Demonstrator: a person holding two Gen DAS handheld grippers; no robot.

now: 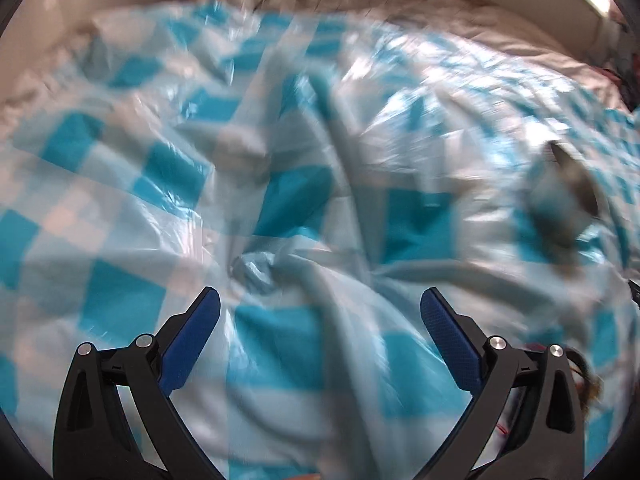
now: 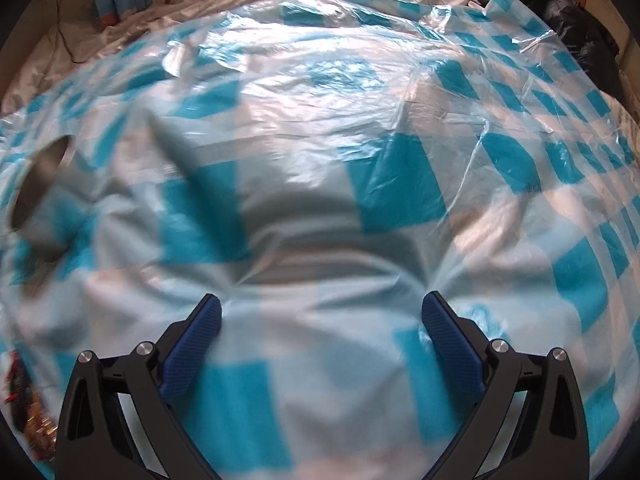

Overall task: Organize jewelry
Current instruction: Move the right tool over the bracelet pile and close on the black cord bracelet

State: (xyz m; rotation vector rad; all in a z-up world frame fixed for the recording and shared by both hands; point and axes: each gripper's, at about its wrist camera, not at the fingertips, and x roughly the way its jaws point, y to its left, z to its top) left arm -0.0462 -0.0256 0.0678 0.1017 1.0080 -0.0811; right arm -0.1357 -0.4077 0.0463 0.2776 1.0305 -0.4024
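Two matching black hand-held grippers with blue finger pads.

The left gripper (image 1: pixel 320 304) has two matte black plastic arms that widen toward the near edge, each with a long teardrop-shaped recess moulded into its outer limb. Every arm carries two round, silver, flat-headed pins at its linkage joints. The fingers (image 1: pixel 192 344) are faced on their inner sides with deep blue pads bearing a fine knurled, dotted texture, tapering to blunt tips. The right gripper (image 2: pixel 320 308) is built the same way: black arms, paired silver pins, teardrop recesses, and blue textured pads (image 2: pixel 452 344) on the inner faces.
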